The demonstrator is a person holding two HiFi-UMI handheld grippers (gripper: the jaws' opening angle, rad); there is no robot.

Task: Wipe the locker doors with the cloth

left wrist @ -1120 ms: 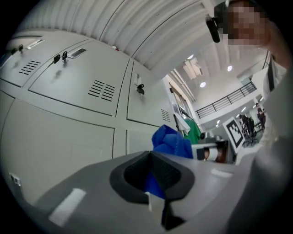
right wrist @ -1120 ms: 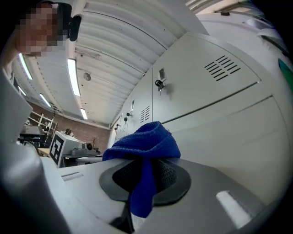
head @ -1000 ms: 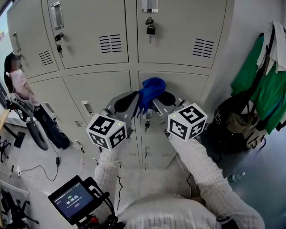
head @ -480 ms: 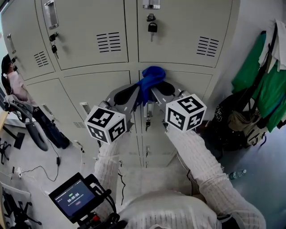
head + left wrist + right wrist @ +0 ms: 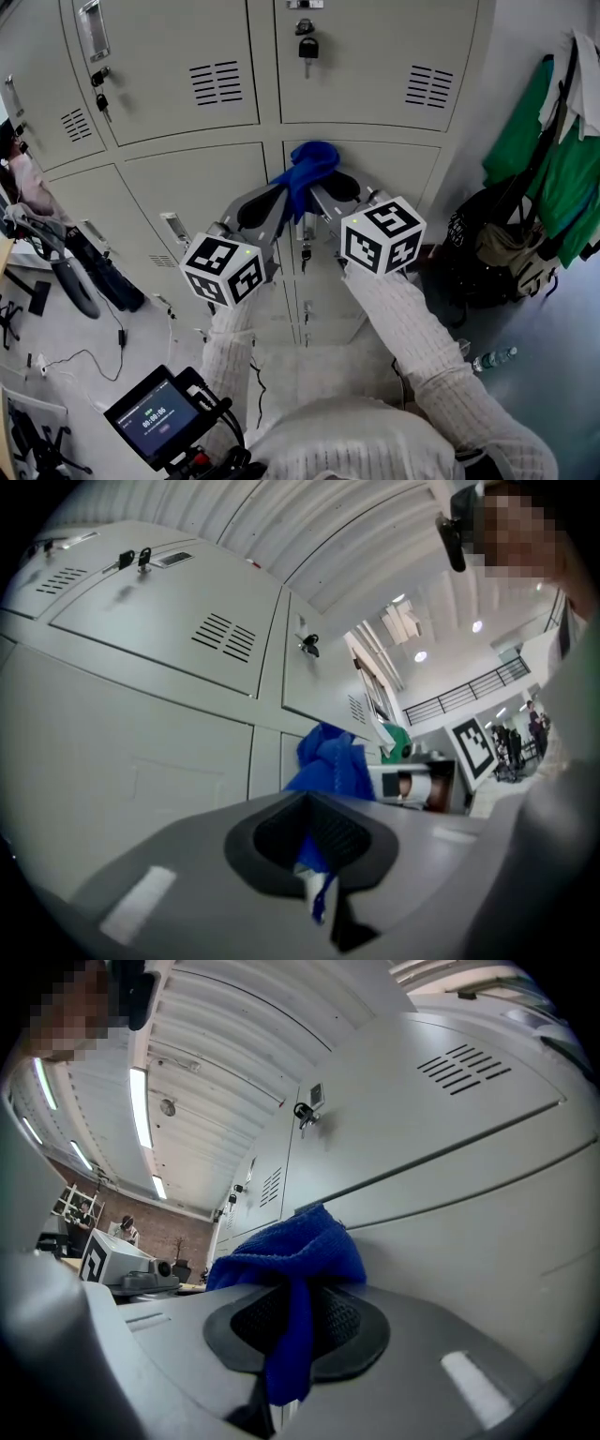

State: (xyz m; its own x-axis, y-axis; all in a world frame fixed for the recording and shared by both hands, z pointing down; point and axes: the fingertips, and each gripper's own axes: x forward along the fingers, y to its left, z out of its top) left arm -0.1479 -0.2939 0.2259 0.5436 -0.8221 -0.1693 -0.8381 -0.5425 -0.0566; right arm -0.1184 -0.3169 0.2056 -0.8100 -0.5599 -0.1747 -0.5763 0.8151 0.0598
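The blue cloth (image 5: pixel 306 167) was bunched up against the grey lockers. It sat at the top left corner of a middle door (image 5: pixel 398 178), right by the strip between that door and the next door (image 5: pixel 197 183).

Both tools had hold of it. The left tool (image 5: pixel 279 195) was squeezed shut on the cloth. In the left gripper view a thin bit of blue poked out between its closed jaws. The right tool (image 5: pixel 324 192) was squeezed shut on the cloth too. In the right gripper view a long blue flap hung down between its jaws. The two tools sat close together, side by side, with their tips pointing at the lockers. White knitted sleeves (image 5: pixel 412 347) reached up to them from below.

Higher up, a padlock (image 5: pixel 307 47) hung on an upper door (image 5: pixel 375 75). Some keys (image 5: pixel 98 82) hung from a lock on the upper left.

Over on the right, green clothes (image 5: pixel 544 150) hung by the wall, above a black bag (image 5: pixel 473 258). A bottle (image 5: pixel 492 358) lay on the floor (image 5: pixel 553 375) near the bag. Low on the left was a small screen (image 5: pixel 155 419) showing numbers.
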